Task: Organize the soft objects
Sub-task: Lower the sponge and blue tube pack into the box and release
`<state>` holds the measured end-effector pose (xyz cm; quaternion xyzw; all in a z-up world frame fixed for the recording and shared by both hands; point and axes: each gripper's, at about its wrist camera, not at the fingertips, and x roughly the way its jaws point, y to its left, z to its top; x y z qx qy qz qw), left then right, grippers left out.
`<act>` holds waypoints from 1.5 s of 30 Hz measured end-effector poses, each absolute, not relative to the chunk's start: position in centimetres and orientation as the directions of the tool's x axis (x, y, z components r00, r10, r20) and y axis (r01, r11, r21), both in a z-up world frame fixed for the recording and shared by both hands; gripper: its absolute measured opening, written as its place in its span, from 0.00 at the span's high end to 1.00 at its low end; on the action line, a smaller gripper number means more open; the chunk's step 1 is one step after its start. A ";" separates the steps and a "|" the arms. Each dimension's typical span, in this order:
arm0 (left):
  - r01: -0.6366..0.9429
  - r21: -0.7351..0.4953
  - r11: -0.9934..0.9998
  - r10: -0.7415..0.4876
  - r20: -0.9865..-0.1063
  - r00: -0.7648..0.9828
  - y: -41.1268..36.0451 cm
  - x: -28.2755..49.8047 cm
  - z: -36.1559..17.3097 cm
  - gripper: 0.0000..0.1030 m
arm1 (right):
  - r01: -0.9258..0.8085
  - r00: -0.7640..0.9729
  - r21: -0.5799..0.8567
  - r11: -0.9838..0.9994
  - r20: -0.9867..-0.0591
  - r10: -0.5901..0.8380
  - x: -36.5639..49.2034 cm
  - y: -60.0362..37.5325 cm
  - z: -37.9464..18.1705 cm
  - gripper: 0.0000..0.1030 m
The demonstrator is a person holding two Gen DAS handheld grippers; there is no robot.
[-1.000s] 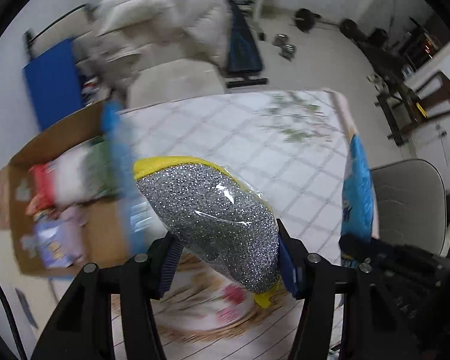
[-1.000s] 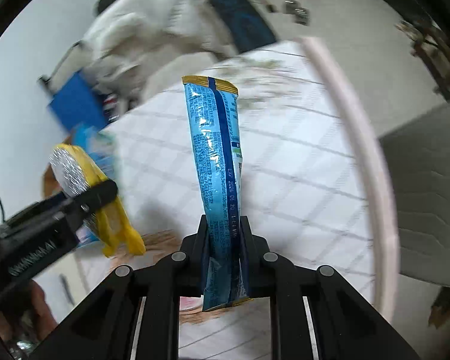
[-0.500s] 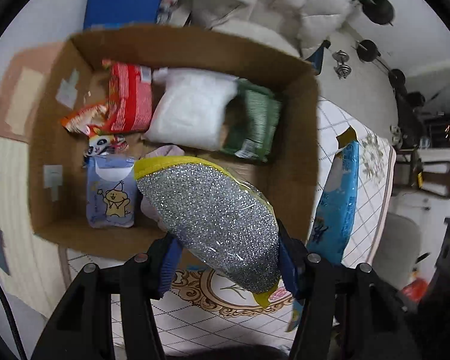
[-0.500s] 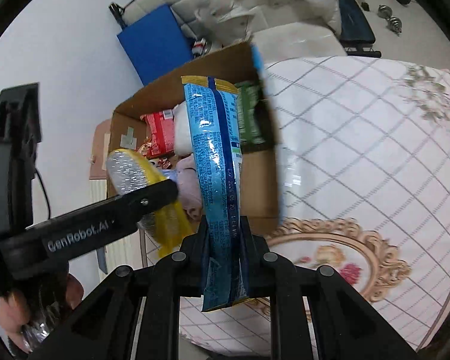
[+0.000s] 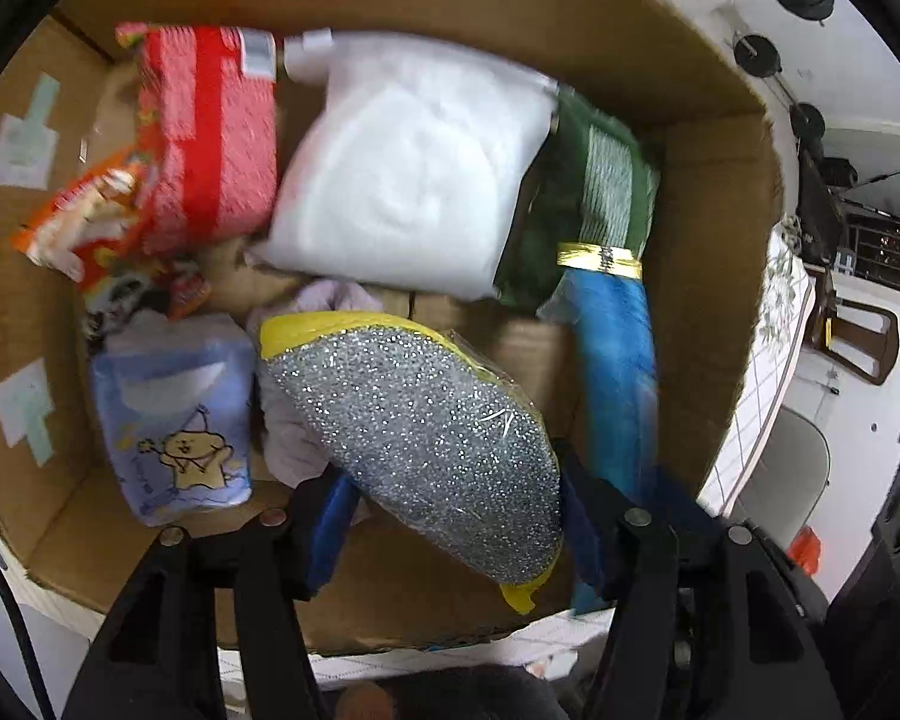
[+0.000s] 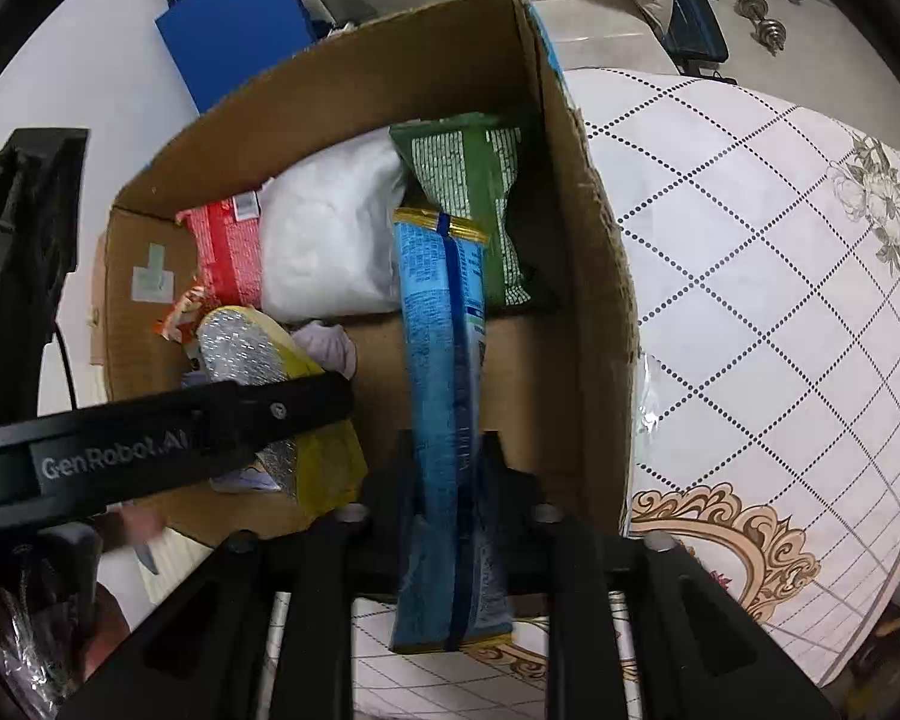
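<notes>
— Looking into the cardboard box point(image 6: 594, 276), which step is this?

— Judging by the poses, the drop-off. Both tongs hang over it, each clamped on 1 item. The left tongs point(image 5: 450, 516) grip a silver-and-yellow scouring pad point(image 5: 414, 426); the right tongs point(image 6: 444, 480) pinch a long blue packet point(image 6: 444, 360), upright.

— And next?

— Probably lower each into a bare patch of box floor, then open the jaws. A white pillow pack point(image 5: 408, 162), green bag point(image 6: 474, 192), red pack point(image 5: 210, 126) and blue tissue pack point(image 5: 174, 414) already crowd it.

— The surroundings?

— A counter point(image 6: 780, 300) with a diamond-patterned cloth beside the box, a blue mat point(image 6: 234, 30) and dumbbells point(image 6: 762, 18) beyond.
</notes>
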<state>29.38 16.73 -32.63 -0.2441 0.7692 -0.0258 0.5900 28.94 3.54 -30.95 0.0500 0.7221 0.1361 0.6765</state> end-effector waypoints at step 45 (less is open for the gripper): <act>-0.303 -0.165 0.938 -0.205 -0.974 -0.102 22.9 25.4 -31.6 0.15 | -0.142 -0.030 0.235 0.962 -0.972 0.233 27.7 5.0 -34.8 0.69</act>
